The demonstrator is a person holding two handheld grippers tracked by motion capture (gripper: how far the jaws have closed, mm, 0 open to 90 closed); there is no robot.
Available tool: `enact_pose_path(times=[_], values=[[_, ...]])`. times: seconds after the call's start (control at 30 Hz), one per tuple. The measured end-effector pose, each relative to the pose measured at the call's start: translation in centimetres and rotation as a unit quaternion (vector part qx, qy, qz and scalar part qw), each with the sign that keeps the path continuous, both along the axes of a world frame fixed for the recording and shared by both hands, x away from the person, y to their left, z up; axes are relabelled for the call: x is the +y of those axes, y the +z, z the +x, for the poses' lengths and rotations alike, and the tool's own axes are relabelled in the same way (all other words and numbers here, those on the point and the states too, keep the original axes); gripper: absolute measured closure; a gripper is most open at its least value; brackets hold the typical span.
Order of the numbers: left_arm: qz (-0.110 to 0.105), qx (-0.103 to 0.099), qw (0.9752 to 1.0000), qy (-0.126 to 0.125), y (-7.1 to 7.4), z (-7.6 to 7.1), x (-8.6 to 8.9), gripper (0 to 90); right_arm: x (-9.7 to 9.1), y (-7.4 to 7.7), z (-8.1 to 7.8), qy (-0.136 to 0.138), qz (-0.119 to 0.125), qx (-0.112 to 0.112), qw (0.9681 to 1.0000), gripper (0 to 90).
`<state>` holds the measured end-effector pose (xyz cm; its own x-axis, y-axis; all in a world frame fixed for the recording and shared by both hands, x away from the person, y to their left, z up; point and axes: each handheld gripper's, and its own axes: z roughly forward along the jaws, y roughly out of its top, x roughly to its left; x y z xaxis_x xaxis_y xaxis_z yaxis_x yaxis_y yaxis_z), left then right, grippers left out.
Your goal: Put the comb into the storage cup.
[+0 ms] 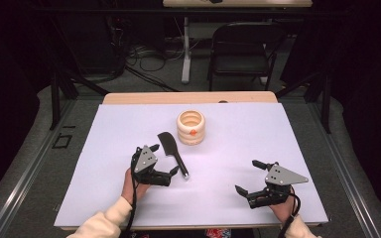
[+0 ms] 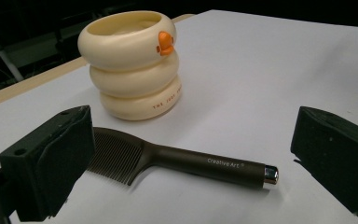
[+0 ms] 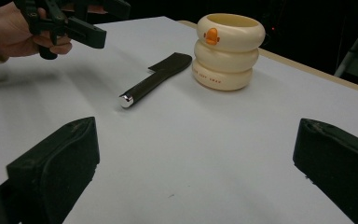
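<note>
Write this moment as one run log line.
left gripper: open, near comb | right gripper: open, holds nothing | comb: flat, beside cup

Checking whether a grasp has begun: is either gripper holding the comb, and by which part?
Nothing is held. The left gripper is open beside the comb, which lies flat on the table; the right gripper is open too, apart.

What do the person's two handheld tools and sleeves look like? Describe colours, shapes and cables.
Each tool, left and right, is black with two blocky black jaws, topped by a grey three-cornered plate, trailing a black cable. The sleeves are cream.
</note>
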<state>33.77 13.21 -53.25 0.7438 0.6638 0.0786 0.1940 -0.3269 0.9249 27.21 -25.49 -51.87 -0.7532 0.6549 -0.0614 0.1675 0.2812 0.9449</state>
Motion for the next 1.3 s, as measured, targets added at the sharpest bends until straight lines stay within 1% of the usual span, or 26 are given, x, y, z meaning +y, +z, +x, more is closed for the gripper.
enact_pose_path(times=[0.1, 0.27, 0.6, 0.63, 0.93, 1.3], values=[[0.003, 0.004, 1.0, -0.004, 0.0, 0.3, -0.4, 0.0, -0.1, 0.0, 0.0, 0.0, -0.001, 0.001, 1.0, 0.0], [0.014, 0.015, 0.9997, -0.009, -0.1, 0.7, -1.1, 0.0, -0.1, 0.0, 0.0, 0.0, -0.002, 0.002, 1.0, 0.0], [0.017, 0.038, 0.9991, -0.012, -0.1, 1.4, -2.2, 0.0, -0.1, 0.0, 0.0, 0.0, -0.003, 0.002, 1.0, 0.0], [0.02, 0.037, 0.999, -0.012, -0.1, 1.5, -2.3, 0.0, -0.1, 0.0, 0.0, 0.0, -0.003, 0.002, 1.0, 0.0], [0.02, 0.049, 0.9985, -0.011, -0.2, 2.0, -3.1, 0.0, 0.0, 0.0, 0.0, 0.001, -0.002, 0.0, 1.0, 0.0], [0.031, 0.062, 0.9975, -0.017, -0.2, 2.4, -4.1, 0.9, 0.0, 0.0, 0.1, 0.001, -0.004, 0.0, 1.0, 0.1]])
